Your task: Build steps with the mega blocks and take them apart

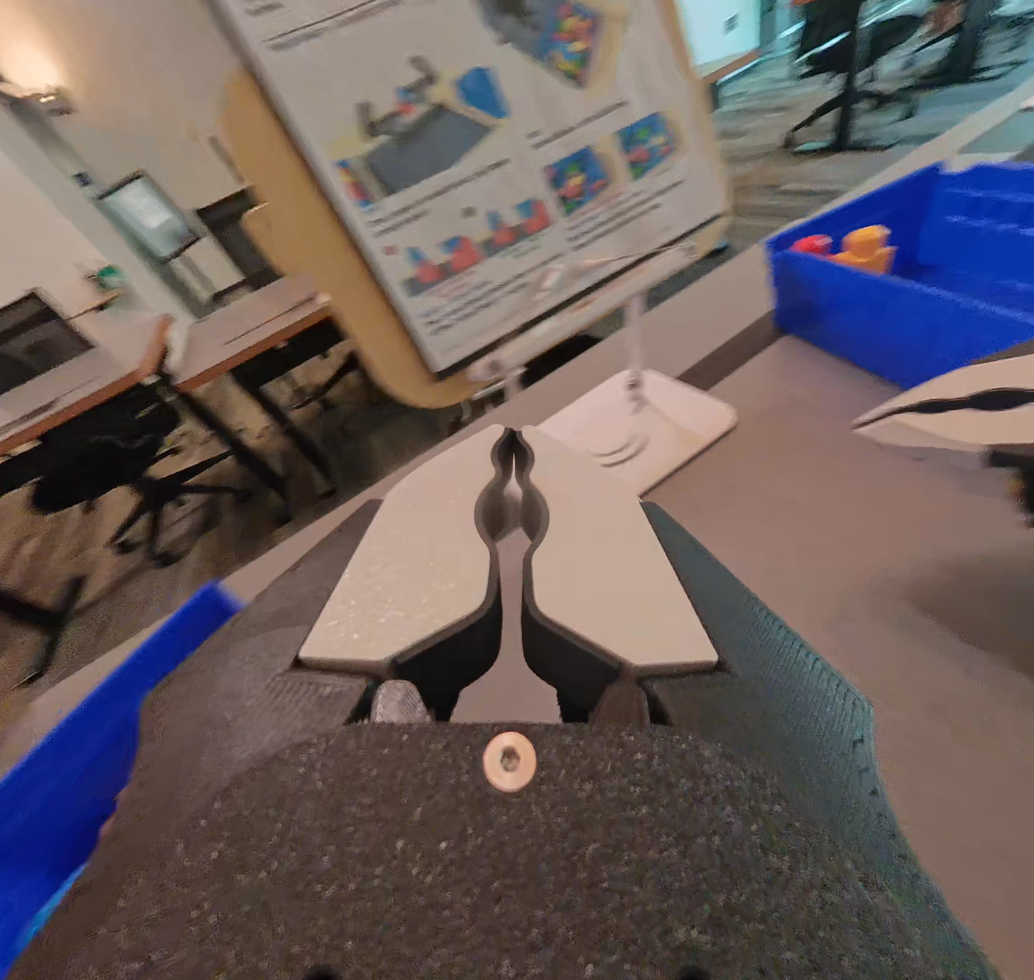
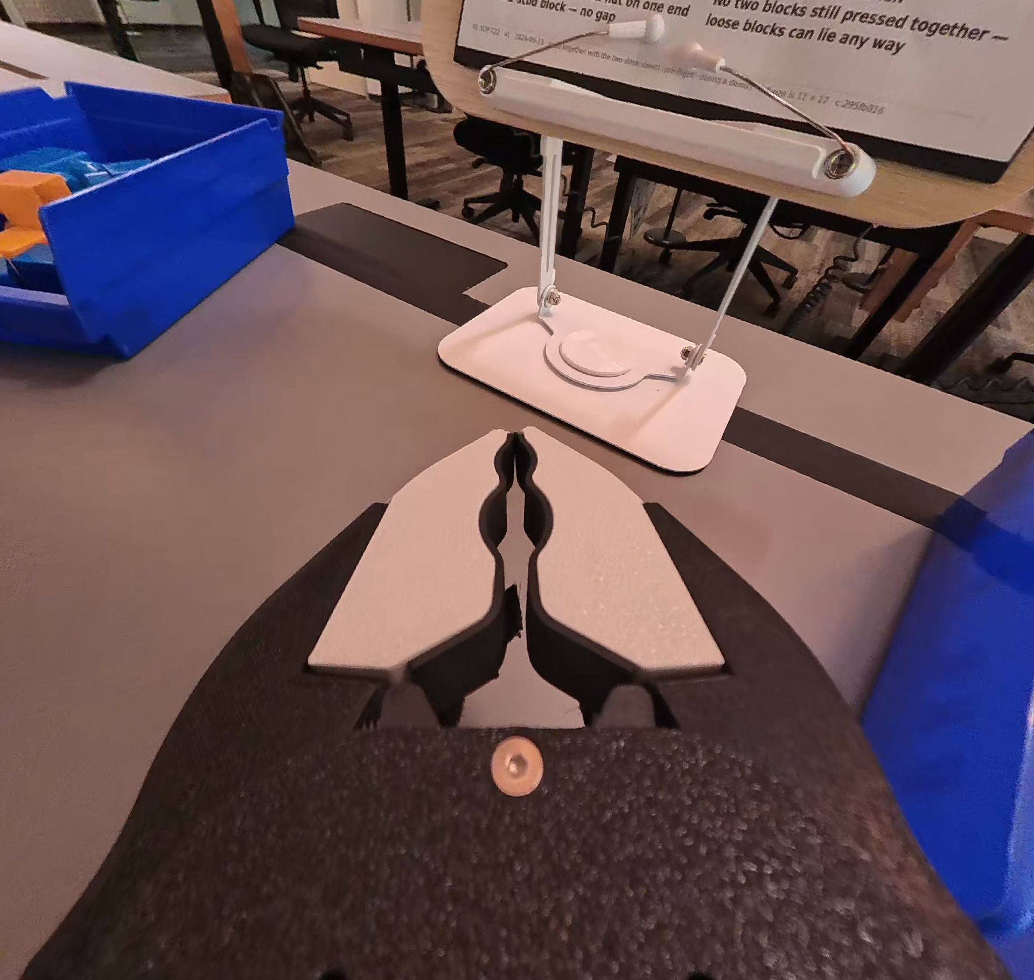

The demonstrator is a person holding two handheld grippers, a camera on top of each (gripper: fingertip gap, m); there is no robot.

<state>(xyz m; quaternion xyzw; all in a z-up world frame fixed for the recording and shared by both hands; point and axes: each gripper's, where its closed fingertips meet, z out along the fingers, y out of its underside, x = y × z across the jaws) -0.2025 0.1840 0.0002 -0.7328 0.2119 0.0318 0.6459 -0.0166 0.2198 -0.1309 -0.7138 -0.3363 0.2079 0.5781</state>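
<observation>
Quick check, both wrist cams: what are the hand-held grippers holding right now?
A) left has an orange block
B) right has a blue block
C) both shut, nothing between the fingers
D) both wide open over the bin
C: the left hand-held gripper and the right hand-held gripper each show fingertips meeting with nothing between them, while the orange block sits in the blue bin.

Each claw, left (image 1: 515, 438) and right (image 2: 517, 438), has pale grey fingers with wavy black inner edges, a speckled black body and one round silver screw behind.
</observation>
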